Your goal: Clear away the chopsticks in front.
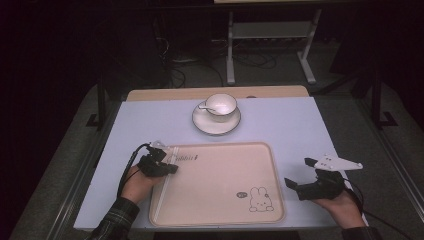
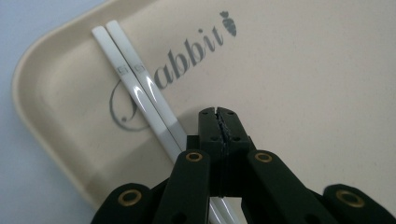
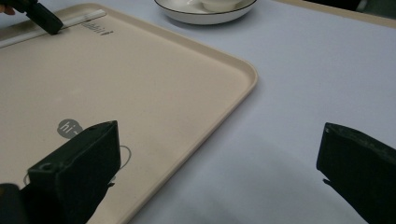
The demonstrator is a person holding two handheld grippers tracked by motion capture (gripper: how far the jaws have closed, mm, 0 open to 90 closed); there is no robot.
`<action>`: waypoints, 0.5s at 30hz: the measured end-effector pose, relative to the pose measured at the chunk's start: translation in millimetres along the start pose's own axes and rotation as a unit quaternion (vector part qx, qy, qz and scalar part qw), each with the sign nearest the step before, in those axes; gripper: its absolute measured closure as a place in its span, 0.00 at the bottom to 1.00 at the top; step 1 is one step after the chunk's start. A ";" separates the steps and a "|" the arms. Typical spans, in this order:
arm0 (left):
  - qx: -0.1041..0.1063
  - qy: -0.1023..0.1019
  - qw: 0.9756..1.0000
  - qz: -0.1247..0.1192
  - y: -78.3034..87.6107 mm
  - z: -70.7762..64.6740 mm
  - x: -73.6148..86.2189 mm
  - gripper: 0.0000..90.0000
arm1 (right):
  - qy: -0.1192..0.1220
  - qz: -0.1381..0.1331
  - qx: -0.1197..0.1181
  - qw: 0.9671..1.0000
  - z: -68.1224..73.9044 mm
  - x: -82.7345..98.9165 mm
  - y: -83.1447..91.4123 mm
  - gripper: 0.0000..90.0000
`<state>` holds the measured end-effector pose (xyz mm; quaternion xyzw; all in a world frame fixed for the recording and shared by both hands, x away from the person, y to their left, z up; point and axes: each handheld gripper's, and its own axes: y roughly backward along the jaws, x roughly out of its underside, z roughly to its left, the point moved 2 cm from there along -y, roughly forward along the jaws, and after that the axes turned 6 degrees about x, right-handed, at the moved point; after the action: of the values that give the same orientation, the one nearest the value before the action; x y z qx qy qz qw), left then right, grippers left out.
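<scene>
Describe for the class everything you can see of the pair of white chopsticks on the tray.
The chopsticks are two slim, glossy white sticks, ceramic or plastic by their look, each with a small grey mark near its upper end. They lie flat and side by side, touching, along the left edge of the beige tray, across its printed lettering. The left tool, jaws shut, sits just above their lower part; whether it touches them is unclear.

chopsticks [image 2: 140, 88] in tray [image 2: 51, 140], left side

Dim room, table [image 1: 300, 125] lit from above, glare streaks on chopsticks [image 2: 140, 88], near jaws soft-focused, soft shadows, mild grain
</scene>
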<state>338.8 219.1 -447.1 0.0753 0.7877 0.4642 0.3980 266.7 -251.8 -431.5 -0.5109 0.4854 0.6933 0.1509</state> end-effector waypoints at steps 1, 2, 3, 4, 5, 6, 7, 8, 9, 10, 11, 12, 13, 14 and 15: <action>0.000 0.002 1.000 0.001 1.6 0.5 2.0 0.99 | 0.000 0.000 0.000 1.000 -0.1 0.0 -0.1 0.00; -0.002 0.003 1.000 0.000 3.2 1.0 3.8 0.99 | -0.001 0.000 0.000 1.000 -0.2 0.1 -0.1 0.00; -0.003 0.007 1.000 0.000 4.5 1.1 5.4 0.99 | -0.001 0.000 0.000 1.000 -0.3 0.2 -0.2 0.00; -0.004 0.008 1.000 -0.001 5.6 1.6 6.9 0.99 | 0.000 0.000 0.000 1.000 -0.5 0.5 -0.3 0.00; -0.003 0.009 1.000 -0.001 6.6 2.2 8.1 0.99 | -0.001 0.001 0.000 1.000 -0.6 0.7 -0.1 0.00; -0.003 0.012 1.000 -0.001 7.3 2.3 9.0 0.99 | -0.002 0.001 -0.001 1.000 -0.7 1.0 0.1 0.00; -0.004 0.011 1.000 0.001 8.2 2.5 9.7 0.99 | -0.001 0.000 -0.001 1.000 -1.1 1.2 0.4 0.00; -0.005 0.011 1.000 0.001 8.5 2.5 10.0 0.99 | -0.003 -0.001 0.000 1.000 -1.2 1.5 0.7 0.00; -0.006 0.011 1.000 0.002 8.8 2.5 10.2 0.99 | -0.003 -0.001 0.000 1.000 -1.3 1.7 0.9 0.00; -0.005 0.011 1.000 0.002 8.8 2.7 10.1 0.99 | -0.002 0.000 0.000 1.000 -1.4 2.1 1.3 0.00; -0.005 0.012 1.000 0.002 8.7 2.9 9.9 0.99 | -0.002 -0.001 0.000 1.000 -1.5 2.3 1.6 0.00; -0.004 0.012 1.000 0.002 8.5 3.2 9.5 0.99 | -0.003 -0.001 0.000 1.000 -1.6 2.6 2.1 0.00; -0.003 0.010 1.000 0.002 8.3 3.1 8.9 0.98 | -0.004 -0.001 0.001 1.000 -1.7 2.7 2.6 0.00; -0.004 0.009 1.000 0.002 8.3 2.7 8.5 0.97 | -0.004 -0.001 0.001 1.000 -2.0 3.0 2.9 0.00; -0.006 0.000 1.000 0.000 8.6 2.1 7.8 0.94 | -0.003 -0.001 0.002 1.000 -2.3 3.1 2.8 0.00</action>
<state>332.8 229.1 -445.2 0.0732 0.7853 0.4688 0.3978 264.7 -256.0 -432.7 -0.5089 0.4854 0.6940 0.1542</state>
